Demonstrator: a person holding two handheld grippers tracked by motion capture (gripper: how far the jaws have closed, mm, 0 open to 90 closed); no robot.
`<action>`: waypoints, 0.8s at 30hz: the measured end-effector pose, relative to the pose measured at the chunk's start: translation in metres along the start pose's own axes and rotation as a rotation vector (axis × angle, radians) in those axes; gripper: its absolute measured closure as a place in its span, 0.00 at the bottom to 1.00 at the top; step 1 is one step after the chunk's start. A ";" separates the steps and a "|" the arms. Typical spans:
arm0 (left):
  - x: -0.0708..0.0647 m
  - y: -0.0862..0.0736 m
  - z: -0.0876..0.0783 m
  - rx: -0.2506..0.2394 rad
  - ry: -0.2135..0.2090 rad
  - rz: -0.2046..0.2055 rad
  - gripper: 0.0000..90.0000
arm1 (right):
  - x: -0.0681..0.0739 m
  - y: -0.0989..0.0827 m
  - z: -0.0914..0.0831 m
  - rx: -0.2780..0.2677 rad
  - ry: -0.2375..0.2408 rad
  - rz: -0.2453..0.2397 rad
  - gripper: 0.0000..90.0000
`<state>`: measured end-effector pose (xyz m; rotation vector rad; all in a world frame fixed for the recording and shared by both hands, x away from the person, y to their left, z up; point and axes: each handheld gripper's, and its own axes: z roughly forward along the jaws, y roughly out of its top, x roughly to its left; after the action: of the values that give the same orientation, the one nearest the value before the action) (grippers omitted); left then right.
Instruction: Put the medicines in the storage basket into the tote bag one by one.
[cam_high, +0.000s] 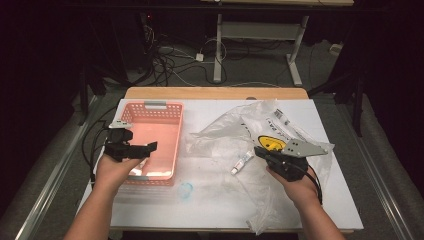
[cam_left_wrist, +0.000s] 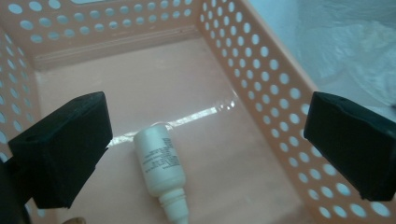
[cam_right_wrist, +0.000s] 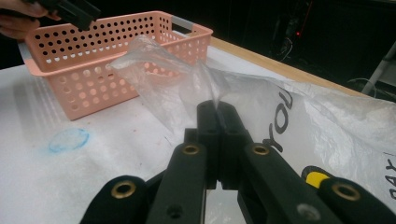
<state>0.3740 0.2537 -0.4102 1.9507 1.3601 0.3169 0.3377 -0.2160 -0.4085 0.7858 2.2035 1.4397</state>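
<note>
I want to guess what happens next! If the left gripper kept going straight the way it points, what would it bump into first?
Probably the small white bottle lying on the floor of the pink basket. The left gripper has its jaws open above it, though how far down the bottle lies is hard to judge.

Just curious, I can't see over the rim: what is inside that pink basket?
A small white bottle lies on its side on the floor of the pink basket, between the open jaws of the left gripper. That gripper hides part of the basket floor, so more could lie there.
</note>
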 end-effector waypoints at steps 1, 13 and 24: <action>0.003 0.002 0.003 0.012 0.003 -0.006 0.01 | 0.000 0.000 0.000 0.000 0.000 0.000 1.00; 0.032 0.012 0.044 0.220 0.052 -0.096 0.08 | -0.001 0.000 0.000 0.002 0.000 -0.001 1.00; 0.032 0.011 0.066 0.435 0.079 -0.097 0.21 | -0.001 0.000 -0.001 0.001 0.002 -0.003 1.00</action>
<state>0.4329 0.2527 -0.4561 2.2277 1.6770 0.0524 0.3379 -0.2169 -0.4078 0.7811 2.2060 1.4389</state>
